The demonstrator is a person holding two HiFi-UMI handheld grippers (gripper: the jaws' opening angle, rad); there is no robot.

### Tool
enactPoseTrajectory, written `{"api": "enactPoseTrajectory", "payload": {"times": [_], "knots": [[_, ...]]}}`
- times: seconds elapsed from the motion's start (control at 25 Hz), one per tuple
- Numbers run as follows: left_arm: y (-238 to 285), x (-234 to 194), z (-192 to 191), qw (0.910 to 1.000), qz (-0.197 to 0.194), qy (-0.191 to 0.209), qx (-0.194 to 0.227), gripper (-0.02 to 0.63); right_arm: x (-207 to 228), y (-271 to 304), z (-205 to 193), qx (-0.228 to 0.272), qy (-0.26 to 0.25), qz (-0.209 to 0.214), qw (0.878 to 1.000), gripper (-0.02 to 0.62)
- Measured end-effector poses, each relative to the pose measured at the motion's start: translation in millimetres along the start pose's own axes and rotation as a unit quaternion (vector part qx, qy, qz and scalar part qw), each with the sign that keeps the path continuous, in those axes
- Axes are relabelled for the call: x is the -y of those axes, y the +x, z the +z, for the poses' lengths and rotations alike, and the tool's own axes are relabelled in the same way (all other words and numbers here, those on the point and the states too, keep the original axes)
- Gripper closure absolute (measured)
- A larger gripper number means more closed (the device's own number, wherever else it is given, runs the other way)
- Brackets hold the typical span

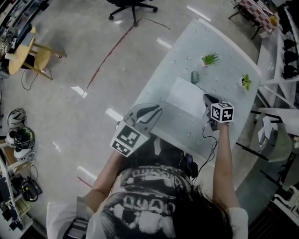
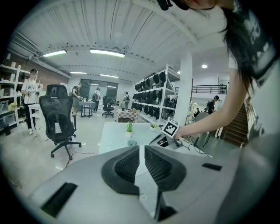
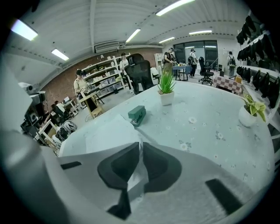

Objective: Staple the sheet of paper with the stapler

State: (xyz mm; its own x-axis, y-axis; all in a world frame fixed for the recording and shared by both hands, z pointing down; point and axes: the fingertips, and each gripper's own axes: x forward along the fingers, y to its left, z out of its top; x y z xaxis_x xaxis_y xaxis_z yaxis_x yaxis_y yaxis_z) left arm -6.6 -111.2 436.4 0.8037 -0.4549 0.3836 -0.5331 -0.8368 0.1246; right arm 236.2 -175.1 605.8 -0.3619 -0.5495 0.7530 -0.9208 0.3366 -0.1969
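A white sheet of paper lies on the pale flowered table. A green stapler rests just beyond the sheet's far edge. My right gripper is at the sheet's right side. In the right gripper view its jaws are shut on the sheet's edge, which rises between the pads, with the paper spreading left and the stapler ahead. My left gripper hovers at the table's near-left edge, short of the sheet, jaws shut with nothing between them.
Two small potted plants stand on the far part of the table. A black cable trails off the near edge. An office chair stands on the floor beyond. Shelving lines the room's sides.
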Motion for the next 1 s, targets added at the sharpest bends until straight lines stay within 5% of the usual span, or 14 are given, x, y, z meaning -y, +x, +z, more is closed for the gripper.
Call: {"api": "enactPoseTrajectory", "payload": {"times": [1.0], "knots": [[15, -32, -14, 0.9989, -0.018, 0.011, -0.043, 0.572, 13, 31, 12, -0.059, 0.116, 0.148, 0.98, 0.571]]}}
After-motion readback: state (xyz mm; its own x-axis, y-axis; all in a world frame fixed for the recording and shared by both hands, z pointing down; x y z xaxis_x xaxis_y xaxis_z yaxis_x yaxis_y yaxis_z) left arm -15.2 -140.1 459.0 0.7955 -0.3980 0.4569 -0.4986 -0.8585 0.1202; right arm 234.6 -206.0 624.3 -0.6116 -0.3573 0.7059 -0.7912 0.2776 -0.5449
